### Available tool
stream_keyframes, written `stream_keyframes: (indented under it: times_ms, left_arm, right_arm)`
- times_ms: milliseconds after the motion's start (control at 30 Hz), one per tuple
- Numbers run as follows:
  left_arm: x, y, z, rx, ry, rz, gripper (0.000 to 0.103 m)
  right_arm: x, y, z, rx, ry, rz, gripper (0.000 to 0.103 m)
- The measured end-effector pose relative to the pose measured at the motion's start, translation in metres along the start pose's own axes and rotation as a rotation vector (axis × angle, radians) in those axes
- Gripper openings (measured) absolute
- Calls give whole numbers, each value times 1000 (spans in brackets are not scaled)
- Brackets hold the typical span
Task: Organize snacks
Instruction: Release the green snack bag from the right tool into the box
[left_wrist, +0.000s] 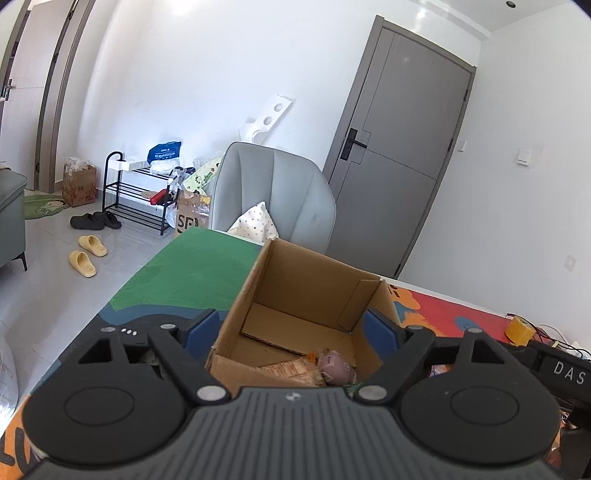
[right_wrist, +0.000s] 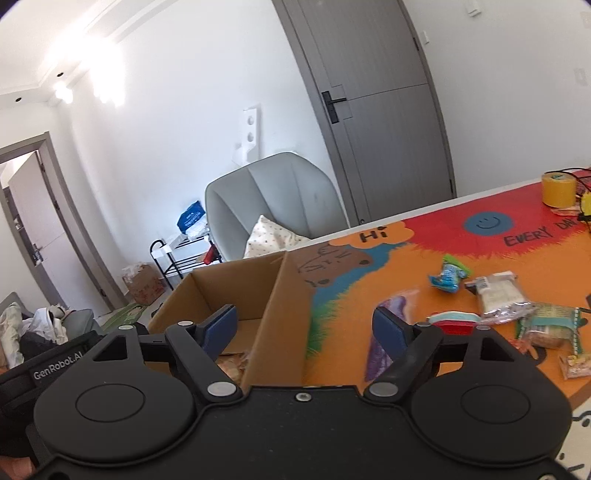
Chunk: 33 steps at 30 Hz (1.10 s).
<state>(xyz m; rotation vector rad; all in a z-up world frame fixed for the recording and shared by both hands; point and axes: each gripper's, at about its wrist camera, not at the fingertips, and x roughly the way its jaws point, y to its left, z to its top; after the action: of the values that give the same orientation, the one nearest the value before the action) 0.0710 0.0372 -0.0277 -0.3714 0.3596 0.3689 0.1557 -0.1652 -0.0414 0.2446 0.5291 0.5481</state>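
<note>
An open cardboard box (left_wrist: 306, 291) stands on the colourful table mat (left_wrist: 192, 273). A pink snack (left_wrist: 334, 367) and a tan packet (left_wrist: 291, 371) lie in its near end. My left gripper (left_wrist: 291, 328) is open and empty, held over the box's near edge. The box (right_wrist: 258, 291) shows in the right wrist view too, with a tan packet (right_wrist: 231, 363) inside. My right gripper (right_wrist: 306, 326) is open and empty over the box's right wall. Loose snacks lie on the mat to its right: a purple packet (right_wrist: 384, 332), a blue-green packet (right_wrist: 448, 277), a clear packet (right_wrist: 500, 295), a red-white one (right_wrist: 452, 319).
A grey armchair (left_wrist: 273, 192) with a cushion stands behind the table, in front of a grey door (left_wrist: 399, 147). A yellow tape roll (right_wrist: 559, 188) and cables sit at the mat's far right. A shoe rack (left_wrist: 136, 192), boxes and slippers (left_wrist: 86, 251) are on the floor at left.
</note>
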Motion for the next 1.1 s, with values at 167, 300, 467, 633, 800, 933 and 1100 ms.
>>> stream_keyframes:
  times_ms: [167, 300, 467, 633, 800, 933, 1100]
  left_arm:
    - [-4, -18, -9, 34, 11, -36, 86]
    - [-7, -32, -14, 59, 15, -61, 87]
    - [-12, -50, -19, 93, 19, -101, 87]
    - [-9, -68, -27, 121, 29, -147, 87]
    - [-3, -91, -38, 156, 65, -193, 87]
    - [6, -108, -50, 189, 104, -201, 87]
    - [10, -127, -63, 215, 126, -221, 87]
  right_arm:
    - [-19, -19, -3, 13, -15, -57, 86]
    - [-31, -35, -4, 39, -25, -95, 87]
    - [-44, -54, -5, 68, -39, -133, 87]
    - [-56, -79, -6, 100, -61, -186, 87]
    - [-60, -107, -10, 154, -68, -236, 87]
    - [-65, -126, -17, 175, -74, -253, 87]
    - [-60, -148, -26, 191, -50, -321, 87]
